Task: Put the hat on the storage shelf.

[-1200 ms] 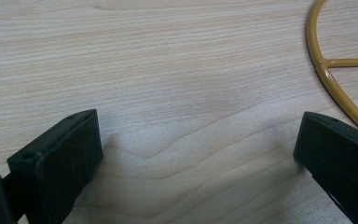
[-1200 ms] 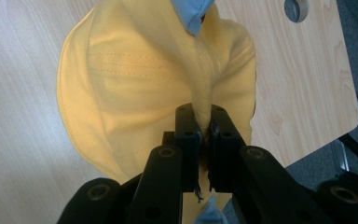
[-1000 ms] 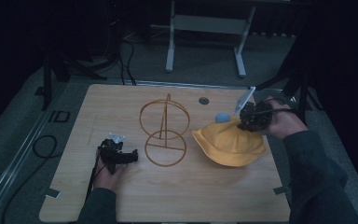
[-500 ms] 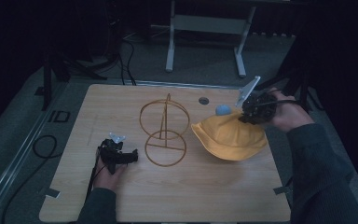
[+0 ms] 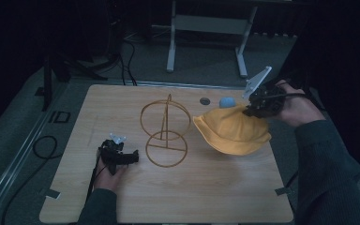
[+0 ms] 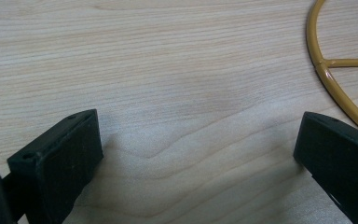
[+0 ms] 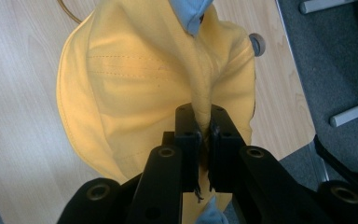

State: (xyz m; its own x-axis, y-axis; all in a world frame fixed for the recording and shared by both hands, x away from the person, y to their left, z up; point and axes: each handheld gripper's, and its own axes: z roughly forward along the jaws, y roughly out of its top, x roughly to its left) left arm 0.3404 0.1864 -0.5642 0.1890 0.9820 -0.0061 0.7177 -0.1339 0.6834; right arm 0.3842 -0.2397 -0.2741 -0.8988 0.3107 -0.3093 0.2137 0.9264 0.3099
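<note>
A yellow fabric hat (image 5: 232,131) hangs at the right of the wooden table (image 5: 122,201), lifted by its right side. My right gripper (image 5: 255,108) is shut on a bunched fold of the hat (image 7: 135,84), which the right gripper view shows pinched between the black pads (image 7: 189,123). A light-blue piece (image 5: 226,101) shows just behind the hat's far edge. A golden wire stand (image 5: 165,129) with a ring base is upright mid-table. My left gripper (image 5: 133,157) rests on the table left of the stand, jaws open and empty (image 6: 196,154), with the base ring (image 6: 328,74) just ahead.
A small dark round fitting (image 5: 205,101) sits in the tabletop behind the stand. The table's right edge runs close under my right hand. A metal frame (image 5: 206,28) stands on the floor beyond the table, and cables (image 5: 42,145) lie at the left.
My right gripper has risen with the hat, pulling its right side up off the table. The left gripper and the stand have not moved.
</note>
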